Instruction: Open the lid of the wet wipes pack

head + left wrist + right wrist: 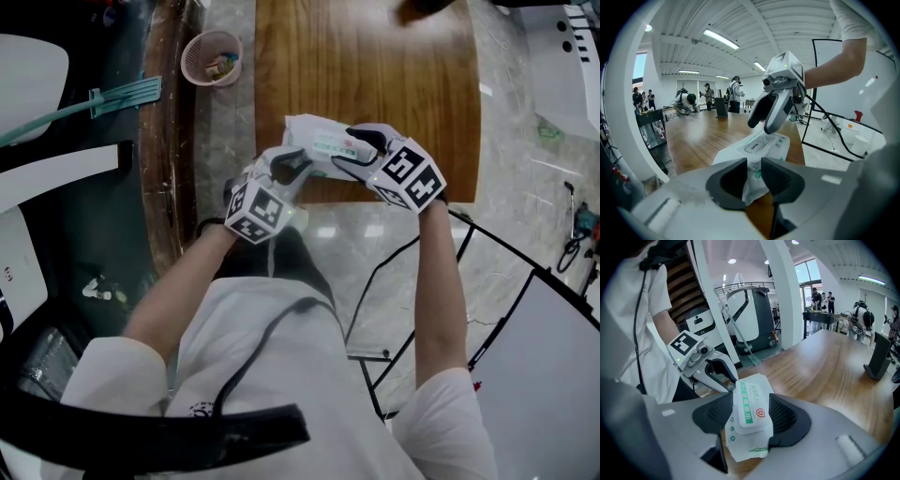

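Note:
The white wet wipes pack (pixel 317 142) hangs over the near edge of the wooden table (pixel 375 66). My left gripper (pixel 292 167) is shut on the pack's crimped left end, and the film shows pinched between its pads (pixel 776 178). My right gripper (pixel 361 150) straddles the other end. In the right gripper view the pack (pixel 752 446) fills the gap between the pads (pixel 785 420), which seem to touch its sides. The lid (pixel 749 411), with a green stripe and red mark, lies flat and closed. The lid's label (pixel 757 146) reads OPEN, and the right gripper's fingers (pixel 780 115) come down behind it.
A pink basket (pixel 212 56) stands on the floor left of the table. A green-headed broom (pixel 122 97) lies further left. Black frames and cables (pixel 487 272) stand to my right. A dark object (pixel 422 9) sits at the table's far edge. People stand far off (pixel 708 93).

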`<state>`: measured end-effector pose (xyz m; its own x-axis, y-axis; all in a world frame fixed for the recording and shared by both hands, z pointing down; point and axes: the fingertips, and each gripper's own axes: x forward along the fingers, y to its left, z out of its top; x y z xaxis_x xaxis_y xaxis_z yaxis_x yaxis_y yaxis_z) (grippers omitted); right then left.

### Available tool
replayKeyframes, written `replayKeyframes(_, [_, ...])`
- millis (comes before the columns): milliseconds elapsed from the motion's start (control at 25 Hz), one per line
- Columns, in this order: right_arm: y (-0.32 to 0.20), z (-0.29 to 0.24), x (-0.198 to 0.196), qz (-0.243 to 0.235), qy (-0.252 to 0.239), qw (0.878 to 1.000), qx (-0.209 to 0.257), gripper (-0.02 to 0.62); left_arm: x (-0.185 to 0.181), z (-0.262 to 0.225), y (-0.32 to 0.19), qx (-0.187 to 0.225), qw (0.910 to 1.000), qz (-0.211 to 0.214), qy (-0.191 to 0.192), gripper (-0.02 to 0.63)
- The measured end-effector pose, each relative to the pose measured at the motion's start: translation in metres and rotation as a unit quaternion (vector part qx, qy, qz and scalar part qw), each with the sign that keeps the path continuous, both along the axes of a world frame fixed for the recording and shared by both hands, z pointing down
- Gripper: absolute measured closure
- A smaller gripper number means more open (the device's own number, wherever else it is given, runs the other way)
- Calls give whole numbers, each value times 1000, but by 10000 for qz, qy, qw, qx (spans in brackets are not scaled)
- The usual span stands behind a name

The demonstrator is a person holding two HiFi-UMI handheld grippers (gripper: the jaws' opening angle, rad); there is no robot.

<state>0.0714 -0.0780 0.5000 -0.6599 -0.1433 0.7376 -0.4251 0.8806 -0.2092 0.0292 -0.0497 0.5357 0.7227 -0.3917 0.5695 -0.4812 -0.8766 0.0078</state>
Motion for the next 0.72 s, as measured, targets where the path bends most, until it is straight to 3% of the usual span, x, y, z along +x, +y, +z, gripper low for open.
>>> replayKeyframes(440, [-28, -24, 7, 475, -333, 9969, 526, 397, -1, -21, -10, 80, 9993, -273, 240, 508])
replayKeyframes(720, [-48, -16, 19, 902, -192, 9921, 850, 439, -2, -29, -16, 166, 9988, -372, 280, 514])
